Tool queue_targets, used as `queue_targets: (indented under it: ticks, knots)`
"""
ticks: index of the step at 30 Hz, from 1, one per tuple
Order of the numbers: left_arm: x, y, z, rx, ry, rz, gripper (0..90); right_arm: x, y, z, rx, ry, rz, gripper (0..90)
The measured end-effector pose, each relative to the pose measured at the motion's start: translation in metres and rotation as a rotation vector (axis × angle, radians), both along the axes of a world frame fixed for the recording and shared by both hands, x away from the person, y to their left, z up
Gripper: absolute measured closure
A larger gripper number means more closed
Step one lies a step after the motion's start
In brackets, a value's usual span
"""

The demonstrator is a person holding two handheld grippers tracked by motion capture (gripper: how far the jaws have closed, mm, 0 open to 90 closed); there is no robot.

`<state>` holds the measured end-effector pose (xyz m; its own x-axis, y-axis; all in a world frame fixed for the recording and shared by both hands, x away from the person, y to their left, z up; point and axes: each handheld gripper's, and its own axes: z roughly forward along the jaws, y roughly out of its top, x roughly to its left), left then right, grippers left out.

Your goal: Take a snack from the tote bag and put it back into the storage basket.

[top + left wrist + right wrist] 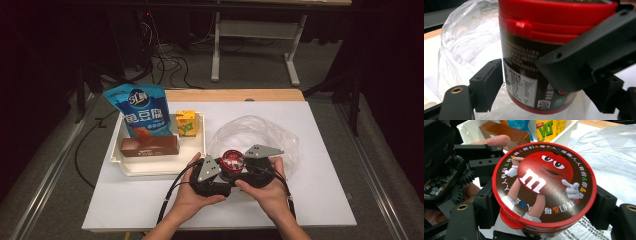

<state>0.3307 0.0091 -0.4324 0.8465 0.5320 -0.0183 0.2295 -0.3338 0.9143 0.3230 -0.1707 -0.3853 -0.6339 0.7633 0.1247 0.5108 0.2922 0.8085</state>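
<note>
While the tray waits: a white tray [116, 150] sits toward the bench's [320, 190] left edge. It holds a blue snack bag [140, 112], a brown box [150, 146] and a yellow drink carton [186, 122], which look like goods not yet packed.
Left claw: the left claw [223, 169] comes in from the tray side, its jaws either side of the tub's lower wall. One pad sits right at the label. Whether they press cannot be told.
Candy tub: the red-lidded candy tub [233, 160] stands upright near the bench's front edge, between the two claws and at the mouth of the bag.
Right claw: the right claw [543, 203] clamps the tub just under the lid, apparently steadying it for a hand-over.
Plastic bag: a clear plastic bag [260, 132] lies open just behind and right of the tub, probably where it is headed.
</note>
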Motion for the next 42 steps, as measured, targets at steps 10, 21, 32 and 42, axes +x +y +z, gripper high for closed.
queue_targets:
  ticks: [10, 21, 32, 42]
  knots:
    - [-0.003, 0.002, -0.003, -0.008, -0.04, -0.01, 25.9, 0.0, 0.0, -0.001, 0.008, 0.002, 0.013, 25.8]
    - [0.001, 0.012, -0.003, -0.022, -0.003, 0.004, 26.4, 0.0, -0.005, 0.001, 0.04, -0.004, 0.034, 18.9]
    - [0.005, 0.028, -0.001, -0.041, 0.01, 0.058, 26.5, -0.005, -0.014, 0.012, 0.076, -0.057, 0.018, 18.6]
    - [0.004, 0.053, 0.007, -0.084, 0.002, 0.086, 26.5, -0.002, -0.038, 0.01, 0.088, -0.063, -0.044, 18.8]
